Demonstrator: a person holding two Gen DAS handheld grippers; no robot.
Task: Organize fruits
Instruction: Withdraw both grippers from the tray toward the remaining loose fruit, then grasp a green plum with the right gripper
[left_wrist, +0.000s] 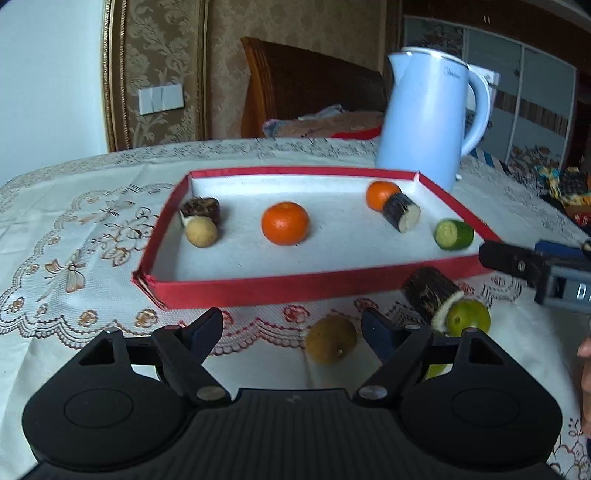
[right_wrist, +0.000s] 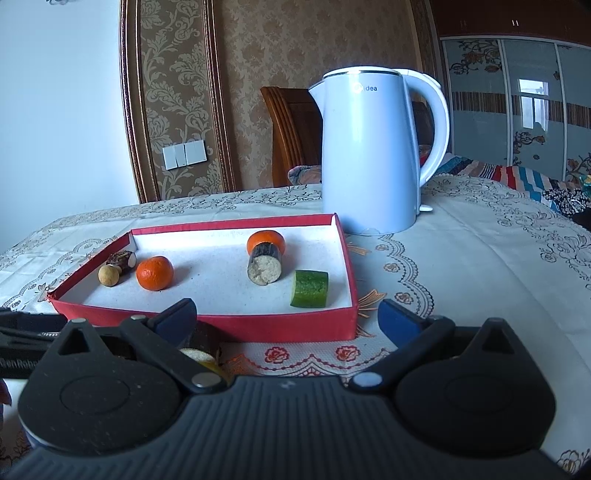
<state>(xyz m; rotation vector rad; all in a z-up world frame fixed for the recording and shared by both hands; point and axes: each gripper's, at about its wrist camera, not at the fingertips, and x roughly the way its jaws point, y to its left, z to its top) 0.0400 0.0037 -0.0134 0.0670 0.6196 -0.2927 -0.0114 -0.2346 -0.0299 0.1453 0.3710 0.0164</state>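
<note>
A red-rimmed tray (left_wrist: 236, 286) holds two oranges (left_wrist: 285, 223), a small tan fruit (left_wrist: 201, 231), two dark-skinned cut stalk pieces (left_wrist: 401, 213) and a cucumber piece (left_wrist: 453, 234). In front of the tray on the cloth lie a brownish round fruit (left_wrist: 331, 344), another dark stalk piece (left_wrist: 430, 294) and a green citrus (left_wrist: 468, 318). My left gripper (left_wrist: 291, 328) is open and empty, with the brownish fruit between its fingers. My right gripper (right_wrist: 288, 317) is open and empty before the tray (right_wrist: 207, 325); its body also shows in the left wrist view (left_wrist: 535, 266). The stalk piece (right_wrist: 201, 341) lies by its left finger.
A light blue electric kettle (right_wrist: 369, 155) stands behind the tray's right corner. A wooden chair (left_wrist: 306, 85) is behind the table. The table has an embroidered cream cloth (left_wrist: 74, 236). Striped fabrics lie at far right (right_wrist: 517, 177).
</note>
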